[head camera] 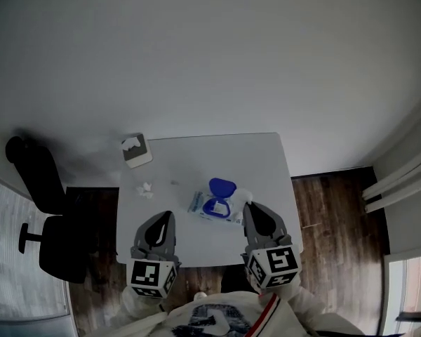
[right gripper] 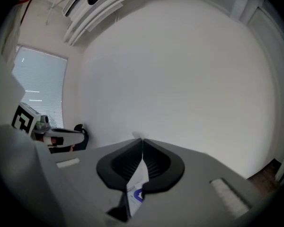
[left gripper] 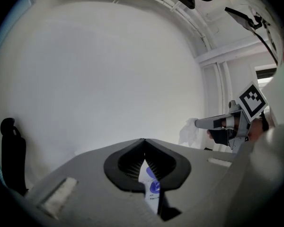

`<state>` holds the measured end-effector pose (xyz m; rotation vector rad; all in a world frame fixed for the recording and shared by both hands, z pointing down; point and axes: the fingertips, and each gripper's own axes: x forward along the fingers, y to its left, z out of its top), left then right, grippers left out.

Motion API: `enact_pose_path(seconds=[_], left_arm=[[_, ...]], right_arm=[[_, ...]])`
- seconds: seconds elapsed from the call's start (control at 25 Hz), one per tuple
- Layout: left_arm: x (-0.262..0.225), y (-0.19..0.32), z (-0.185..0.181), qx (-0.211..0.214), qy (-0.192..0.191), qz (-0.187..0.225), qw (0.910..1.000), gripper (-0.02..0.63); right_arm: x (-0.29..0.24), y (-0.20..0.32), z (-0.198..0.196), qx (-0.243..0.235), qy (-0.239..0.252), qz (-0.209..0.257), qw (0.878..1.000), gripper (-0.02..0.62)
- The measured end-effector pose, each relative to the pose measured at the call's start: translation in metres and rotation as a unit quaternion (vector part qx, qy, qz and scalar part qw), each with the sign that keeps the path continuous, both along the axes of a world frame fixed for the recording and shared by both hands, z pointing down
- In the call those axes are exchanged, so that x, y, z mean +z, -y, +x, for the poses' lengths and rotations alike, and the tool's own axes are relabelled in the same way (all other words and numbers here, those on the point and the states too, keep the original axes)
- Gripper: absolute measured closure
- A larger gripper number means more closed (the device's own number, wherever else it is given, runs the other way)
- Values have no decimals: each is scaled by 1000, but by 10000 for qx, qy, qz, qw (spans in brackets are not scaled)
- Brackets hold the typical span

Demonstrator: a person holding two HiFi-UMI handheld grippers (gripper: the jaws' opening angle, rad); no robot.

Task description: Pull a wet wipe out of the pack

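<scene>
The wet wipe pack (head camera: 198,203) lies on the white table (head camera: 217,153) with its blue lid (head camera: 222,187) flipped up. My right gripper (head camera: 247,206) hovers just right of the pack, shut on a white wet wipe (head camera: 244,195). In the left gripper view the wipe (left gripper: 189,132) hangs crumpled from the right gripper's (left gripper: 199,123) tips. My left gripper (head camera: 169,215) is over the table's near edge, left of the pack and apart from it, its jaws shut with nothing between them. Both gripper views show the pack (left gripper: 151,188) (right gripper: 135,193) low between the jaws.
A small grey box with white paper (head camera: 137,149) stands at the table's far left corner. A crumpled white wipe (head camera: 145,188) lies near the left edge. A black office chair (head camera: 45,216) stands left of the table. Wooden floor (head camera: 330,209) lies to the right.
</scene>
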<state>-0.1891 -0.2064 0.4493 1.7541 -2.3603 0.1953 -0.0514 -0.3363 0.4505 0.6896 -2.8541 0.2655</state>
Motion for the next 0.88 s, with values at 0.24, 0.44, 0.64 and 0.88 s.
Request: enact_pose_path(seconds=[0.24,0.44,0.64,0.88], left_arm=[[-12,-52,12,254,77,165,9995,601],[-24,-84,32,469,117,352,9982,601],[-18,-127,55,544,4,417,9976,601],[-18,-164,85,610,-97,508,9968,601]], right_arm=[[-14,-55,17,336,80,106,9993,584],[-28,-96,36,494,190,219,9984,584],[-39,-140,59,632,359,229,9971,584],[-44,-182,86,707,141,436,9964,584]])
